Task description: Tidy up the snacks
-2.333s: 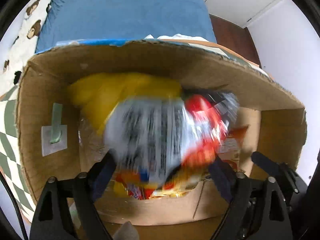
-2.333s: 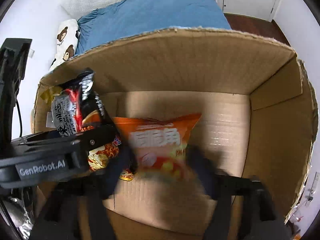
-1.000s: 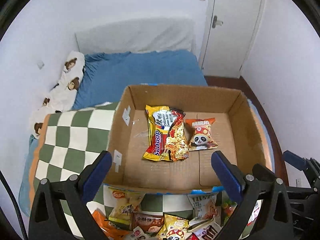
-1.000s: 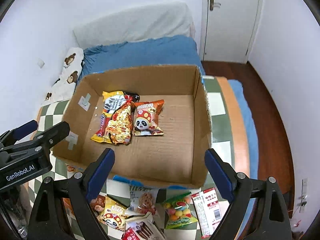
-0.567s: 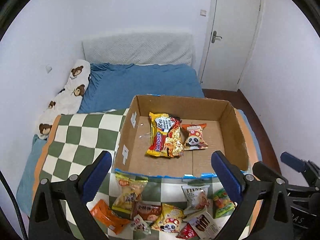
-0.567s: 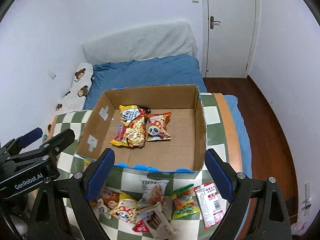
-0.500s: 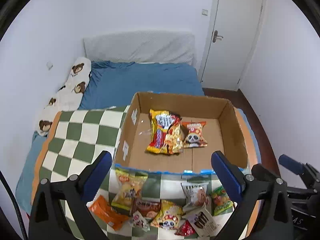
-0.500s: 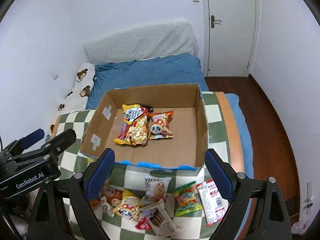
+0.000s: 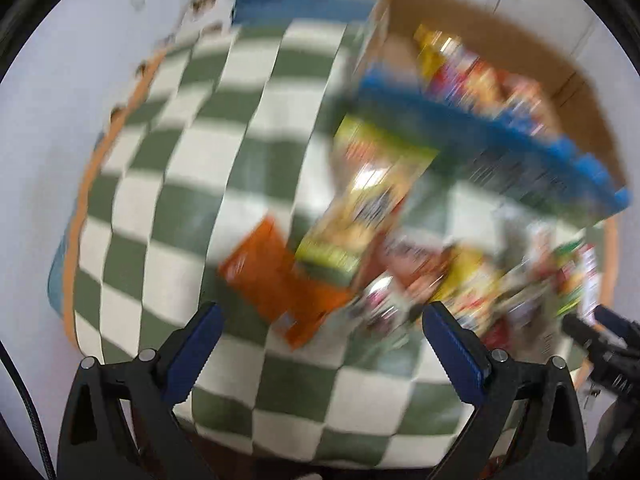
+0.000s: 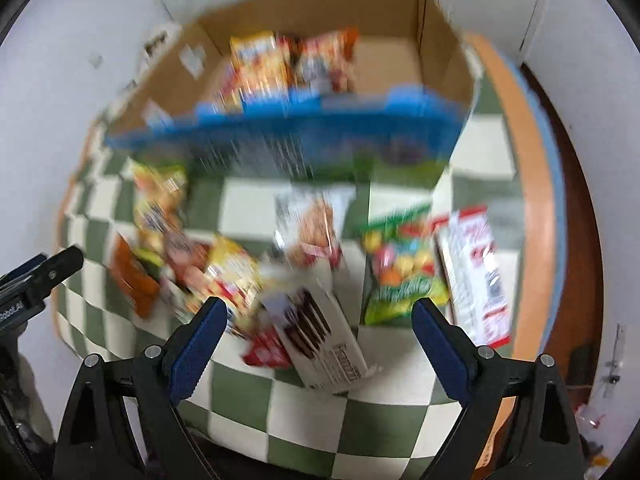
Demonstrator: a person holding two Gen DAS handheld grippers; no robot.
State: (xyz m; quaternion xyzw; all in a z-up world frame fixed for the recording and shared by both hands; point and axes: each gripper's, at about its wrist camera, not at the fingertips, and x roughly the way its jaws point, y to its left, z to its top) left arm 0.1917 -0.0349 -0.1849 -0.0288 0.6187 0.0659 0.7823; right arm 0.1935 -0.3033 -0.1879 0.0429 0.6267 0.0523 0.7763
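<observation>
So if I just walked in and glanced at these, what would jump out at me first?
Probably the bright heap of snack packets spilled over the green-and-white checkered blanket, just in front of the cardboard box, which already holds a few packets. Then the blue-tipped left tool and right tool, both open and empty, above the heap. The pictures are motion-blurred.
</observation>
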